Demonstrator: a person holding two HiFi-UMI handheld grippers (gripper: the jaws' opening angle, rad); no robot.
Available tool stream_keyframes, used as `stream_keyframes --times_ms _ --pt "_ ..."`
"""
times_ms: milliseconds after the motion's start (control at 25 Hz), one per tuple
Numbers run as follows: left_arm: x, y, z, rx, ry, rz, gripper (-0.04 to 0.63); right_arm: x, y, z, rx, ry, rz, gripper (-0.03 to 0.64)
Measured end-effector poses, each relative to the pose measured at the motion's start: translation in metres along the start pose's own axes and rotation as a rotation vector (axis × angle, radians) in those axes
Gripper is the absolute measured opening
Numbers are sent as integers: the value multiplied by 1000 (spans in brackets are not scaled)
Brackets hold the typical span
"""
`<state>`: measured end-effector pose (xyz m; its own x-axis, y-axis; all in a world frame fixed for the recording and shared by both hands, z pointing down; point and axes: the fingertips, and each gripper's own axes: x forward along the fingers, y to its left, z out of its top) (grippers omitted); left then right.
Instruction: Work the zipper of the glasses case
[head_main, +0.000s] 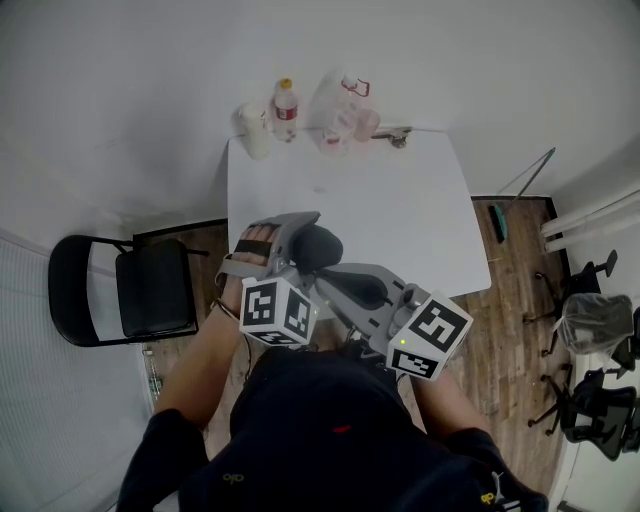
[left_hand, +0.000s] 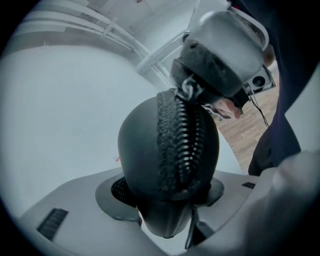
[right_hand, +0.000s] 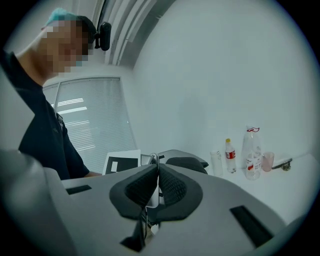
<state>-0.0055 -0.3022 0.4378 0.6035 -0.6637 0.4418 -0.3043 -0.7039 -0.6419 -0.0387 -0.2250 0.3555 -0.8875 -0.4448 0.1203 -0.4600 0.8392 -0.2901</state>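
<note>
A dark oval glasses case (left_hand: 142, 145) is clamped between the jaws of the left gripper (left_hand: 167, 195), its near end seated between the two textured black pads. The case is held off the white rectangular table (head_main: 400, 200), just in front of the table's near edge and close to the person's body, with its long axis pointing away from the gripper. A black coil zipper (left_hand: 182, 145) is seen running up the middle of the case in the left gripper view, and a small silver metal zipper pull (left_hand: 188, 90) sits at the far end of that run.

The right gripper (right_hand: 156, 185) is brought in from the opposite side. Its jaws are pressed together, and the thin metal tab of the pull is pinched between the tips of its ribbed black pads, as shown in the right gripper view. The two grippers are thus met tip to tip over the case, their marker cubes lying side by side in the head view.

At the far edge of the table a clear plastic bottle with a red label and yellow cap (head_main: 285, 108) is stood among other clear containers. A black folding chair (head_main: 150, 290) is placed on the wooden floor beside the table's left side
</note>
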Motion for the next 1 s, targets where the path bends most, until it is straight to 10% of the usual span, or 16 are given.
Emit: stream_keyframes --times_ms 320,640,1000 --pt "-28 39 12 -341 -189 99 270 -35 -19 41 -137 -149 -90 22" --pt "-80 95 19 -642 -362 239 270 -97 -91 68 -170 -278 -405 21" --pt "-121 124 3 -825 -399 418 270 -157 -153 79 -233 -287 -616 21"
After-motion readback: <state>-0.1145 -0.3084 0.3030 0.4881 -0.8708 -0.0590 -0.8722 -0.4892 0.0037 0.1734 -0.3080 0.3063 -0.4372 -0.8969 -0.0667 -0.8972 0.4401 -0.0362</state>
